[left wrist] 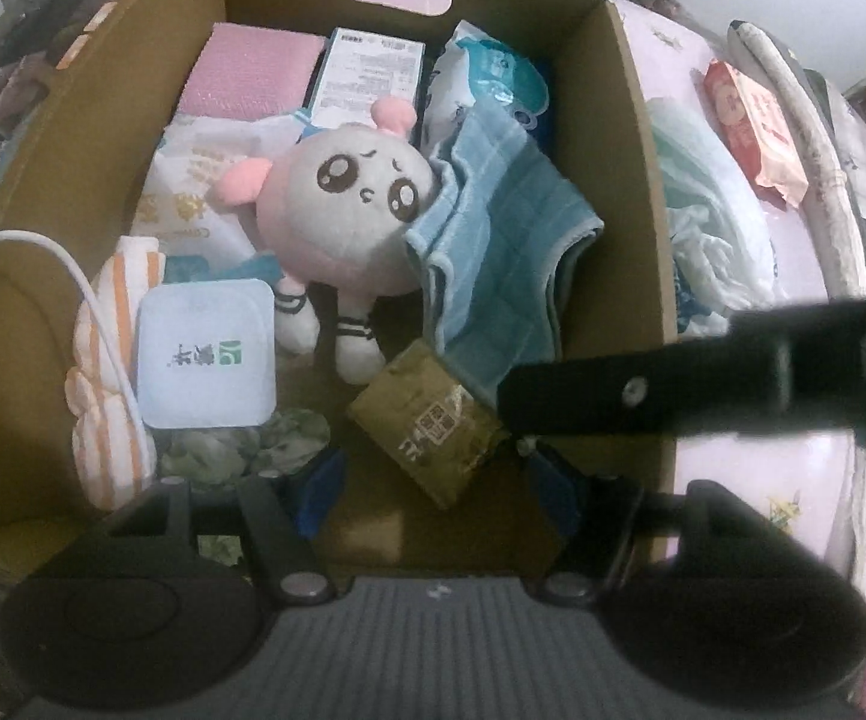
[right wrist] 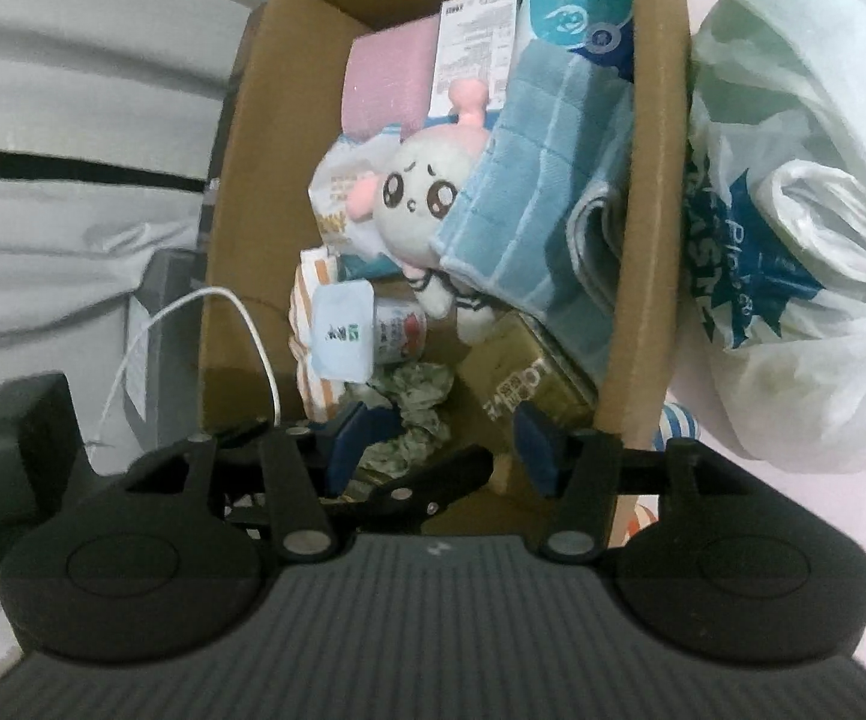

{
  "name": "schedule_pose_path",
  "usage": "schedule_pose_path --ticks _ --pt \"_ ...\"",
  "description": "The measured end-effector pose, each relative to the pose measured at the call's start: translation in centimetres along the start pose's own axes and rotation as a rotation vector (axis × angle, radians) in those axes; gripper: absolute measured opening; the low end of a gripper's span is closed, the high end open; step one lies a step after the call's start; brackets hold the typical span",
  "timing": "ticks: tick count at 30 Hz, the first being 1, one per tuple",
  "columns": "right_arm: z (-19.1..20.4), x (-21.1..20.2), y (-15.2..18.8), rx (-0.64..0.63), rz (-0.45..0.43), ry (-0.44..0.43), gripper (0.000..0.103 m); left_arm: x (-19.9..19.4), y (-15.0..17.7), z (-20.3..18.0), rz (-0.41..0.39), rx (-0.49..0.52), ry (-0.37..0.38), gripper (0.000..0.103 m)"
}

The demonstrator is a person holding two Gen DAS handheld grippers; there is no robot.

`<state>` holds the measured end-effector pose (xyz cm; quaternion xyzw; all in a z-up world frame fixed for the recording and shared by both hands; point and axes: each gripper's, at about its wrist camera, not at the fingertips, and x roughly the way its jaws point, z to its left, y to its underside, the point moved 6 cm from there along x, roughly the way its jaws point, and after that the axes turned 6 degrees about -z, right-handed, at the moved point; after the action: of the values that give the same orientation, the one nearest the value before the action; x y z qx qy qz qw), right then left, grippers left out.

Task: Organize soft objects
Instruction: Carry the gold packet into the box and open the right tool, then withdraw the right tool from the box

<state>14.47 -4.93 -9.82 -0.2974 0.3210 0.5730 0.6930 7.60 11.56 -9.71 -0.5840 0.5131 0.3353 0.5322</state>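
An open cardboard box [left wrist: 637, 138] holds the soft things. A pink and white plush doll [left wrist: 336, 222] lies in the middle, and a blue towel [left wrist: 493, 252] is draped against its right side. An orange-striped cloth [left wrist: 102, 396] is bunched at the left wall. A crumpled green cloth [left wrist: 240, 444] lies on the box floor. My left gripper [left wrist: 436, 489] hangs open over the near end of the box, its pads holding nothing. My right gripper [right wrist: 442, 447] is open too; the green cloth [right wrist: 414, 408] lies loose between and beyond its blue pads [right wrist: 345, 450].
The box also holds a white square tub [left wrist: 204, 354], a gold carton [left wrist: 433, 426], a pink bubble pad [left wrist: 246, 72], a labelled white box [left wrist: 366, 72] and a wipes pack [left wrist: 493, 72]. A white cable [left wrist: 90, 300] crosses its left rim. Plastic bags [right wrist: 793, 240] lie on the pink sheet outside.
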Motion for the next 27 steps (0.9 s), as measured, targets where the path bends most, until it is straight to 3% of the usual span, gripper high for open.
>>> schedule_pose_path --ticks 4,9,17,22,27 --pt "-0.1 -1.6 -0.3 -0.004 -0.066 -0.024 0.061 -0.5 -0.3 0.0 -0.018 0.034 -0.029 0.076" --pt "-0.3 -3.8 -0.8 -0.034 -0.181 -0.019 0.078 -1.3 -0.7 -1.1 -0.053 0.109 -0.082 0.083" --pt "-1.6 -8.1 1.3 -0.156 -0.35 0.099 0.087 -2.2 -1.2 -2.7 -0.119 0.201 -0.12 0.091" --pt "-2.2 -9.7 3.7 -0.165 -0.421 0.148 0.097 -3.0 -1.4 -2.8 -0.167 0.17 -0.138 0.095" --pt "-2.8 -10.9 5.4 -0.217 -0.504 0.234 0.102 -3.6 -0.9 -2.5 -0.204 0.15 -0.219 0.095"
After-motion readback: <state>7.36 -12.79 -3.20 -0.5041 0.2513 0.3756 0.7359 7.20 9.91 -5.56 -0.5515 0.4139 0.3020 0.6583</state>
